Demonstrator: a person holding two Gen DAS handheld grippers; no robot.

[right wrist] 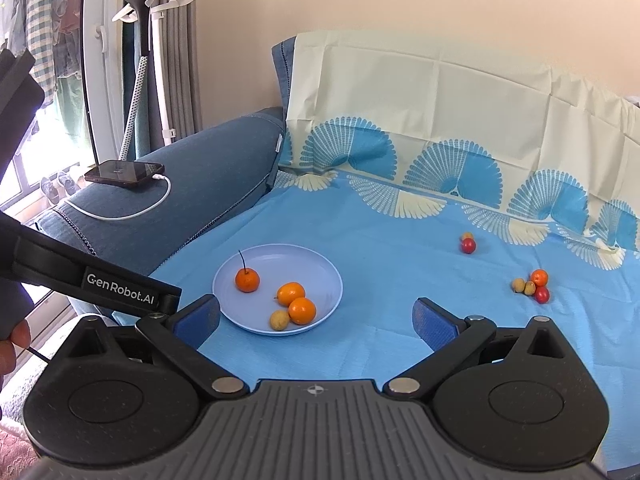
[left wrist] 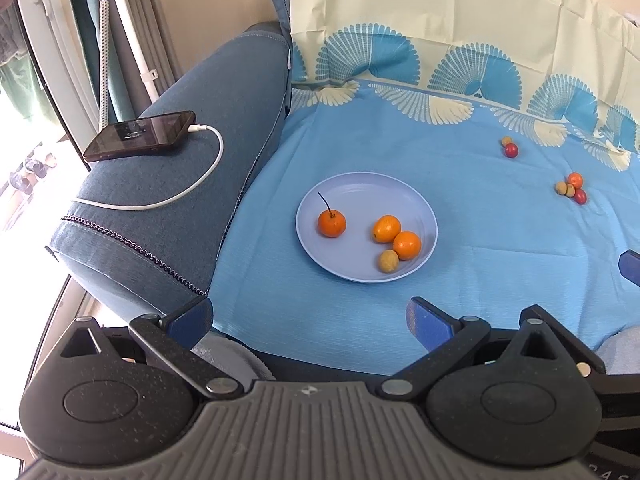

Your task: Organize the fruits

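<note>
A light blue plate [left wrist: 352, 188] [right wrist: 316, 264] sits on the blue cloth. It holds a stemmed orange [left wrist: 331, 223] [right wrist: 247, 280], two more oranges [left wrist: 386, 228] [right wrist: 291, 293] and a small tan fruit [left wrist: 389, 261] [right wrist: 279, 319]. Loose on the cloth lie a tan and red pair [left wrist: 511, 149] [right wrist: 467, 245] and a cluster of orange, tan and red fruits [left wrist: 573, 187] [right wrist: 534, 283]. My left gripper [left wrist: 310, 318] is open and empty, near the plate's front. My right gripper [right wrist: 316, 318] is open and empty, just in front of the plate.
A blue sofa armrest [left wrist: 168, 208] [right wrist: 192, 196] on the left carries a phone [left wrist: 140, 135] [right wrist: 125, 173] with a white charging cable [left wrist: 200, 184]. A cream and blue patterned cloth [left wrist: 460, 40] covers the backrest. A garment steamer stand [right wrist: 138, 60] is by the window.
</note>
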